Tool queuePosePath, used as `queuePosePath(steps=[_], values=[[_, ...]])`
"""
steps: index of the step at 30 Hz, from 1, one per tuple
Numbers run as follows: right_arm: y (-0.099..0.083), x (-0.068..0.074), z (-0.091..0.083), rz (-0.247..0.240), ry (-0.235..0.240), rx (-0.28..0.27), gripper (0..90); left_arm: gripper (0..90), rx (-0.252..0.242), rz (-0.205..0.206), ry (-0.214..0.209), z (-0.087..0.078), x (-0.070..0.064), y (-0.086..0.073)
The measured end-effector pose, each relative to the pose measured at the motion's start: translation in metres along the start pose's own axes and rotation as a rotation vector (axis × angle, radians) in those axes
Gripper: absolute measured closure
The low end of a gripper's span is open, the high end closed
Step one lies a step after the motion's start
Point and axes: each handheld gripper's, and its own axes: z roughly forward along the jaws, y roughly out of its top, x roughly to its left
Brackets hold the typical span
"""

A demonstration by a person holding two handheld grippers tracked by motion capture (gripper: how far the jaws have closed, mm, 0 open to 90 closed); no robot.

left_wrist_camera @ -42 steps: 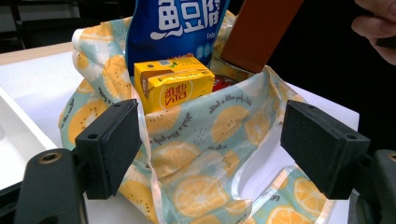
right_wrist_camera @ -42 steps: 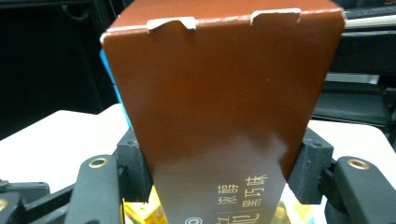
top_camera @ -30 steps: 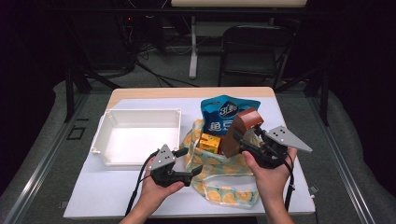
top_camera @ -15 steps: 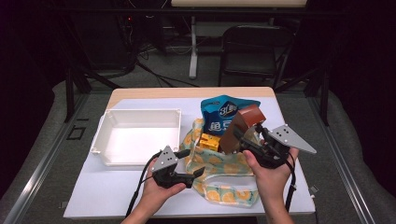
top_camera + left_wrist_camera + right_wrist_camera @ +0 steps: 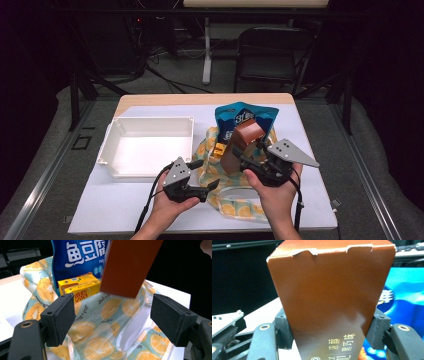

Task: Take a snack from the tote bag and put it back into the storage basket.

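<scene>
Brown box lifted clear of the bag

Cardboard, brown and tall, the box point(image 5: 243, 142) hung pinched at its lower part between the right gripper point(image 5: 250, 162) jaws, above the orange-print cloth bag point(image 5: 235, 200) on the counter point(image 5: 115, 205). Its long axis leaned, top end pointing toward one o'clock in the high view. The left gripper point(image 5: 206, 176) waited with jaws spread, just at the bag's nine-o'clock edge. This looked like the unloading step; next, the box probably had to travel toward the white tray point(image 5: 107, 147) at ten o'clock and go down without tipping.
</scene>
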Motion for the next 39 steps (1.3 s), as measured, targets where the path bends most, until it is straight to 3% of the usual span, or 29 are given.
queuePosePath(steps=[5, 6, 7, 9, 12, 13, 14, 15, 16, 20, 24, 25, 29, 35, 39], values=[[-0.006, 0.015, 0.006, 0.004, 0.030, 0.028, 36.7, 19.7, -0.004, 0.022, 0.010, 0.001, -0.005, 0.001], [-0.007, 0.017, 0.008, 0.005, 0.036, 0.032, 36.7, 19.6, -0.001, 0.028, 0.029, 0.001, -0.007, 0.001], [-0.008, 0.020, 0.009, 0.009, 0.040, 0.033, 36.7, 19.7, 0.002, 0.028, 0.013, 0.002, -0.007, 0.001], [-0.010, 0.024, 0.010, 0.013, 0.047, 0.049, 36.7, 18.5, 0.010, 0.033, 0.041, 0.003, -0.009, 0.000], [-0.014, 0.031, 0.013, 0.021, 0.060, 0.057, 36.7, 18.9, 0.015, 0.036, 0.020, 0.003, -0.009, 0.000], [-0.015, 0.033, 0.014, 0.021, 0.064, 0.061, 36.7, 23.1, 0.016, 0.034, 0.018, 0.004, -0.010, -0.001], [-0.016, 0.036, 0.015, 0.023, 0.069, 0.065, 36.7, 27.3, 0.026, 0.031, -0.021, 0.004, -0.009, -0.001], [-0.017, 0.038, 0.015, 0.022, 0.072, 0.069, 36.7, 26.3, 0.033, 0.027, -0.020, 0.005, -0.009, -0.002], [-0.018, 0.039, 0.016, 0.024, 0.077, 0.069, 36.7, 26.2, 0.031, 0.030, 0.003, 0.005, -0.011, -0.002], [-0.022, 0.046, 0.018, 0.039, 0.080, 0.078, 36.7, 26.7, 0.031, 0.025, 0.025, 0.007, -0.011, -0.005], [-0.026, 0.051, 0.020, 0.062, 0.078, 0.086, 36.6, 30.3, 0.031, 0.055, 0.055, 0.006, -0.014, -0.005], [-0.027, 0.052, 0.020, 0.061, 0.079, 0.091, 36.6, 31.4, 0.030, 0.064, 0.084, 0.006, -0.017, -0.005], [-0.029, 0.056, 0.021, 0.066, 0.081, 0.091, 36.5, 41.2, 0.029, 0.057, 0.074, 0.006, -0.015, -0.006], [-0.031, 0.055, 0.022, 0.046, 0.096, 0.087, 34.8, 43.4, 0.051, 0.071, 0.069, 0.003, -0.015, -0.005], [-0.028, 0.052, 0.020, 0.026, 0.142, 0.073, 29.2, 43.7, 0.063, 0.040, 0.068, 0.000, -0.010, -0.005]])
